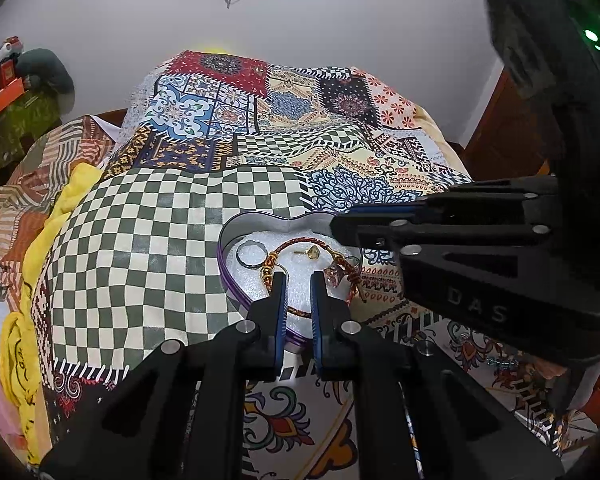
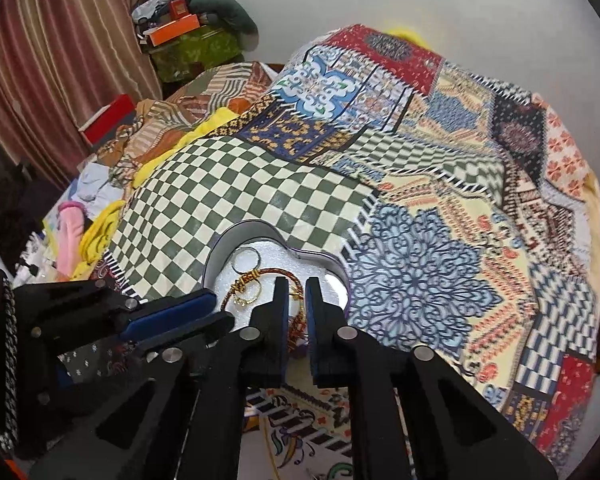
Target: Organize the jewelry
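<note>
braided bracelet [image 1: 320,245] in heart tin [image 1: 260,224] looked light, limp; grab the cord. left gripper [image 1: 299,280] clenched empty, right gripper [image 2: 297,285] barely parted.

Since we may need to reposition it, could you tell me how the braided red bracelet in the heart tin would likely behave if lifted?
The braided red bracelet looks like soft cord, so it would probably sag. Its gold beads may weight one side downward. Light; unlikely to roll.
</note>
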### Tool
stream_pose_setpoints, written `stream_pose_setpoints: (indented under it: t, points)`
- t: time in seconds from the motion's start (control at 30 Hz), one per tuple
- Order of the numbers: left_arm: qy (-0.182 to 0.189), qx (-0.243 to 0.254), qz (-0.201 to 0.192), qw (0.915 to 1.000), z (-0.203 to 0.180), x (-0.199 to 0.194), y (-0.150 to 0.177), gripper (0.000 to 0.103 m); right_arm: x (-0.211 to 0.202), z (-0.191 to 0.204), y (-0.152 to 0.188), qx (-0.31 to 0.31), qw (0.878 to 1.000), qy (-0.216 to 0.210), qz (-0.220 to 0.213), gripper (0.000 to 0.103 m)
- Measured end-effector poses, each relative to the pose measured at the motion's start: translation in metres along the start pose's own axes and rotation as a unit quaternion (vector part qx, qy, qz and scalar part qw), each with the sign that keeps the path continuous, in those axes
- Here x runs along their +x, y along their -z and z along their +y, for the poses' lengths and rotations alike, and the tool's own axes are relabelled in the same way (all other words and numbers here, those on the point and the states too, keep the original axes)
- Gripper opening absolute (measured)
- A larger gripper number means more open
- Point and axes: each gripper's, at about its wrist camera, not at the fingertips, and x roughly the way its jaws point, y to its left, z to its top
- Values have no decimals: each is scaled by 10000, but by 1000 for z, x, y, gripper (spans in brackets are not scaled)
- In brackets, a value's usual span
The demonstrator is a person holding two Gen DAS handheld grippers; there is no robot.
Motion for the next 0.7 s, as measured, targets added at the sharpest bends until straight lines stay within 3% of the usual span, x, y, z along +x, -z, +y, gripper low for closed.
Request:
stream_pose_setpoints:
  t: [0.17,0.6,0.7]
  points:
    - [-108,36,-51,9999,-3,-11,1,15,-23,3,4,-49,9992,235,-320,33]
    - [-246,179,-398,9987,-20,-60,3,19,-79,2,23,47,9953,410,-878,34]
    - [-267,232,-511,9981,-27,-75,6,28,-91,2,32,102,9945,401,-961,34]
